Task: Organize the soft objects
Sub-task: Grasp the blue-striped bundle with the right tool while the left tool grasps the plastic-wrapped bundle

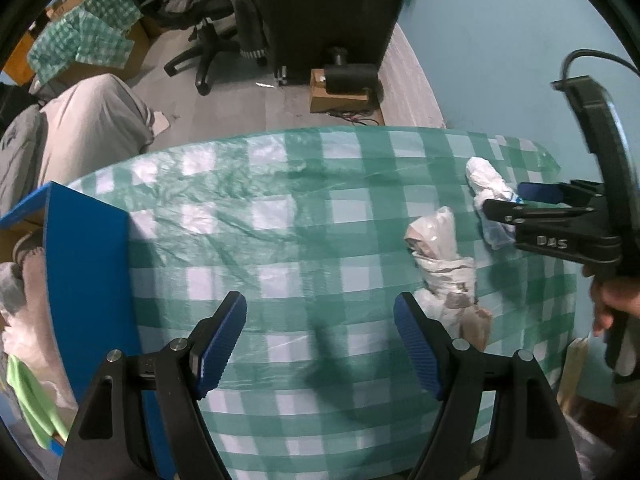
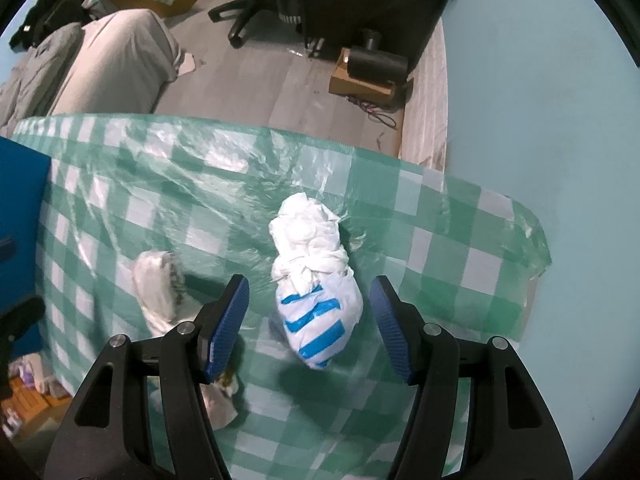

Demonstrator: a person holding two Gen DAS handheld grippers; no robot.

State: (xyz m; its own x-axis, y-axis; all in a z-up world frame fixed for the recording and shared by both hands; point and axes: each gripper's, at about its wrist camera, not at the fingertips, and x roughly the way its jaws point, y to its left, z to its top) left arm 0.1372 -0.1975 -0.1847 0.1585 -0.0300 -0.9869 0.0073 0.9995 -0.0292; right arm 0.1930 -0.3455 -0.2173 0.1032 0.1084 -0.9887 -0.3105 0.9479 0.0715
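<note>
A: Left view catches the right gripper [image 1: 500, 204] from the side, a hand [image 1: 612, 300] on its handle. The right view doesn't show that hand.

B: And the white bag [image 2: 316, 280], blue-striped, lies between the right gripper's [image 2: 310, 328] spread pads, untouched. Long axis runs away from the camera, knot mid-length.

A: Left gripper [image 1: 320, 344] gapes wide over bare checked tabletop [image 1: 280, 208], holding nothing.

B: Two bundles counted: the white bag, and a grey bag [image 1: 444, 268] just beside it, pointing likewise. Blue box [image 1: 84, 280] at the left edge.
</note>
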